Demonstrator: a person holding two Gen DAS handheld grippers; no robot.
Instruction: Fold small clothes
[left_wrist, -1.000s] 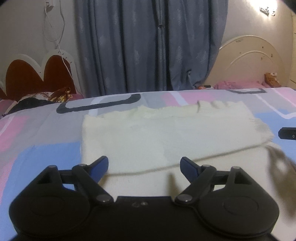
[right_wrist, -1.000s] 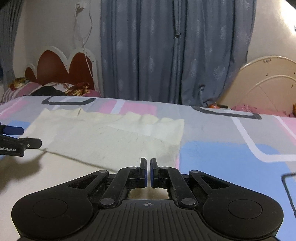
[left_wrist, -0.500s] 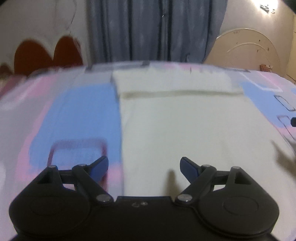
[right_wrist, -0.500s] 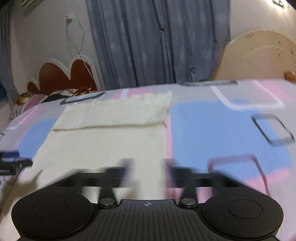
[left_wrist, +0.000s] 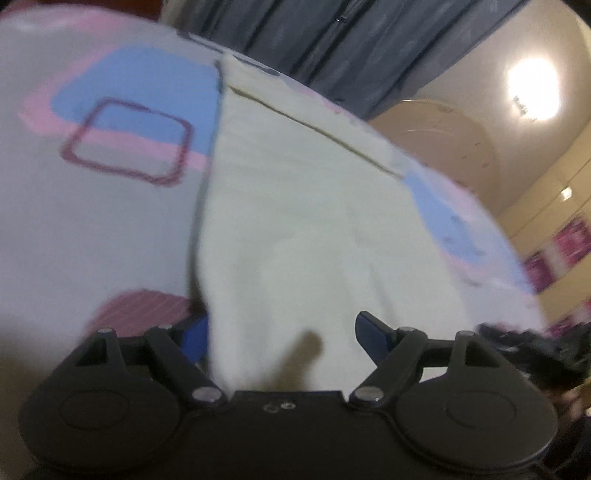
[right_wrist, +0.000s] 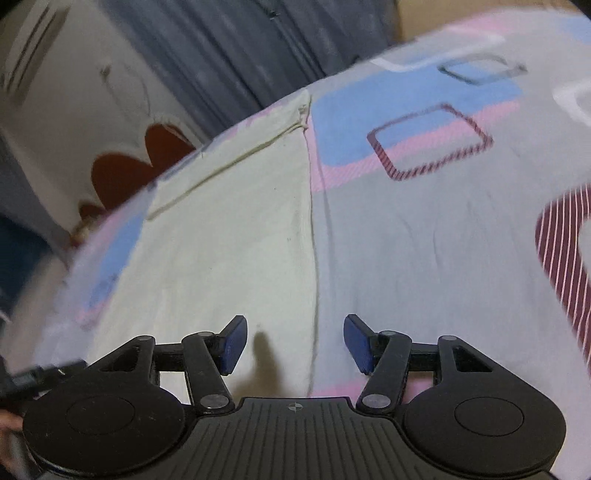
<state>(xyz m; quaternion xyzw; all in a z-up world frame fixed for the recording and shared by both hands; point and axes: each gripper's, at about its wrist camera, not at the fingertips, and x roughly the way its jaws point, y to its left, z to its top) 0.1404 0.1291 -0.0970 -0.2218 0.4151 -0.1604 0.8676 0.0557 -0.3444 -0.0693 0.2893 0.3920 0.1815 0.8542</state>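
Note:
A cream-white garment (left_wrist: 295, 221) lies flat on the bed, its far end folded over with a visible fold line. My left gripper (left_wrist: 282, 338) is open, low over the garment's near left edge, with cloth between its blue fingers. In the right wrist view the same garment (right_wrist: 229, 240) fills the left half. My right gripper (right_wrist: 295, 341) is open and straddles the garment's right edge near its near end. The left gripper's tip (right_wrist: 40, 373) shows at the far left of that view.
The bed sheet (right_wrist: 424, 240) is grey with blue, pink and maroon rectangles. Grey-blue curtains (left_wrist: 351, 40) hang behind the bed. A red scalloped headboard (right_wrist: 129, 166) stands at the left and a cream headboard (left_wrist: 443, 140) at the right.
Both grippers have pulled back from the folded far end toward the garment's near end and tilted. The right gripper, shut a second ago, has opened. The left stayed open.

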